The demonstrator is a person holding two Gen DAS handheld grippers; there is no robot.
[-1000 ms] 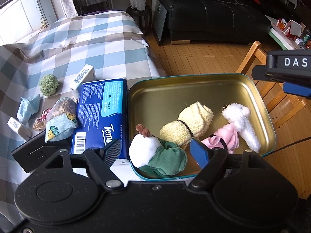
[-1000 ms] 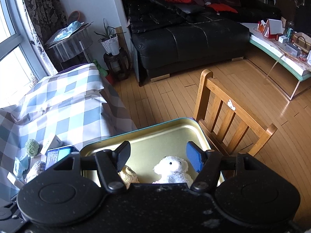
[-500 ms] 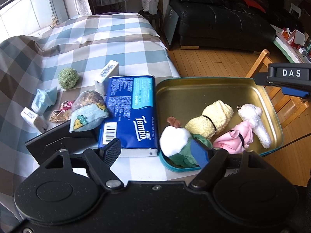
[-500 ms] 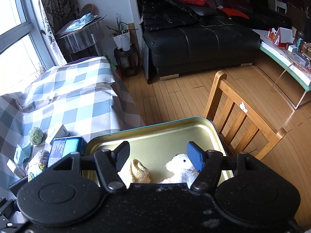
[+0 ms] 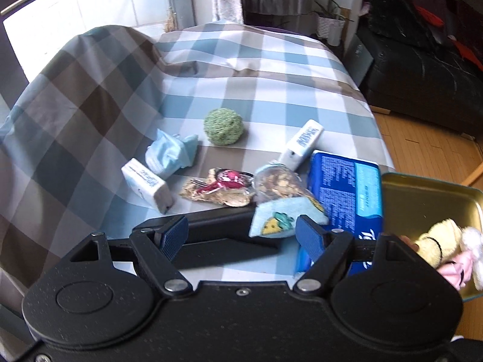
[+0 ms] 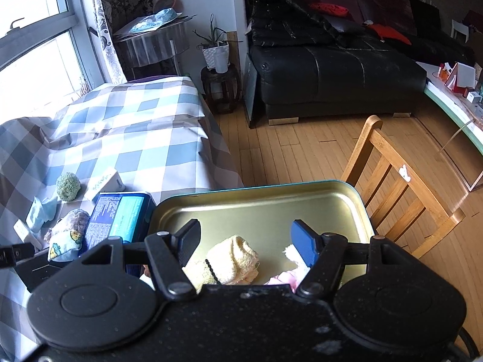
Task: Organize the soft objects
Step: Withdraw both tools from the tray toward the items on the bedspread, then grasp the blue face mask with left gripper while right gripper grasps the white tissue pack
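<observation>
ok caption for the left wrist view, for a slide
Open left hand-held gripper over checked cloth strewn with green ball, sock and tissue packs, tin at right.

Behind your work surface you have a black leather sofa (image 6: 332, 69) with a red cushion (image 6: 389, 33) lying on it. A wooden chair (image 6: 401, 187) stands on the wood floor (image 6: 286, 150), its back near the table edge. By the window (image 6: 33, 36) a patterned curtain (image 6: 120, 18) hangs, and a small potted plant (image 6: 215, 51) sits on a dark round stool (image 6: 222, 90). Next to that, you can see a round side table (image 6: 151, 42) piled with papers. A low glass-edged table (image 6: 452, 102) at far right carries small boxes.
</observation>
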